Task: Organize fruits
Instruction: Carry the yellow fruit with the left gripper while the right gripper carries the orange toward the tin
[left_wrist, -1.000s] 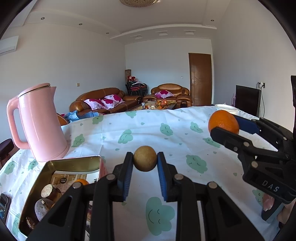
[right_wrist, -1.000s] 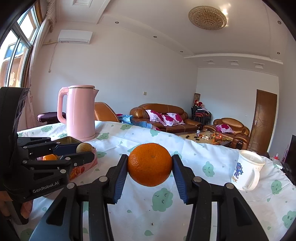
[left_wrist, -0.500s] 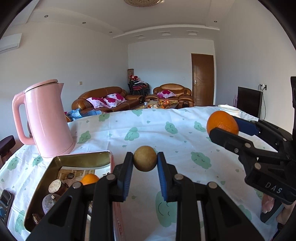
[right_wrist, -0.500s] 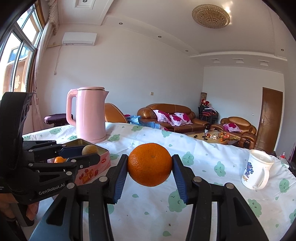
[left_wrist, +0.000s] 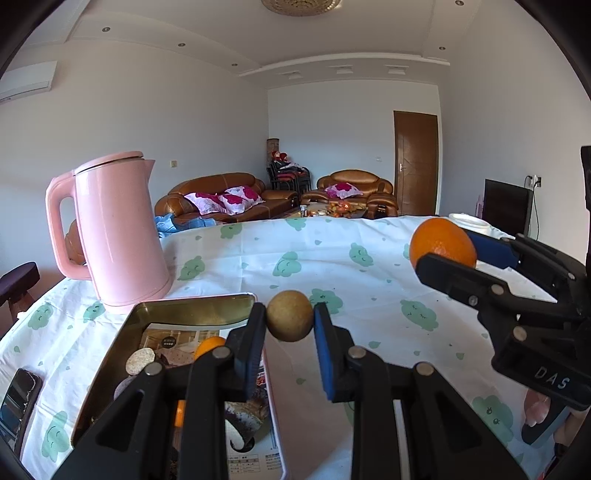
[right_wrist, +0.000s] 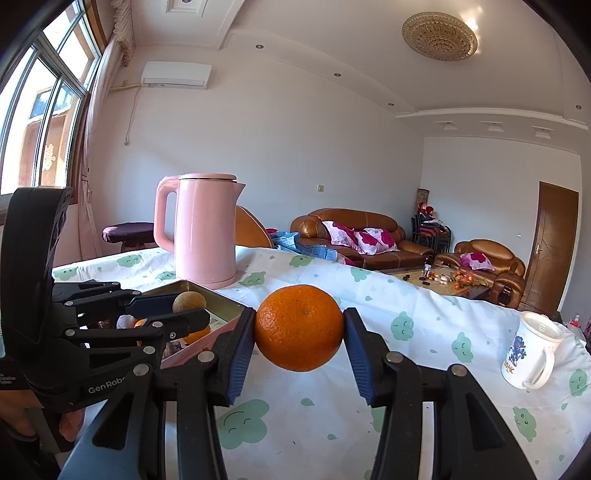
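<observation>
- The left gripper (left_wrist: 290, 320), black plastic with blue rubber pads, has its jaws clamped on a small round brown fruit (left_wrist: 290, 315) with a dull, finely speckled skin, held in the air just past the right-hand edge of an open tin (left_wrist: 192, 303).
- The right gripper (right_wrist: 299, 328), of the same build, has its jaws closed on a glossy, dimpled orange (right_wrist: 299, 328), round and slightly flattened, held clear above the counter (right_wrist: 424, 306).
- The tin is rectangular with rounded corners, gold-coloured metal inside and pink outside; it sits on the counter just in front of a pink kettle (left_wrist: 114, 229).
- Inside the tin lie a small orange fruit (left_wrist: 208, 345), a pale stone-like round piece (left_wrist: 140, 356) and printed paper; other contents are hidden by the gripper.
- The kettle is smooth, matt and tall, with a loop handle and a flat lid.
- A white cloth (left_wrist: 332, 266) printed with green smiling clouds covers the counter.
- A white ceramic mug (right_wrist: 532, 356) with a blue figure stands on the cloth, well apart from the tin.
- A dark phone (left_wrist: 16, 400) lies at the cloth's left edge.
</observation>
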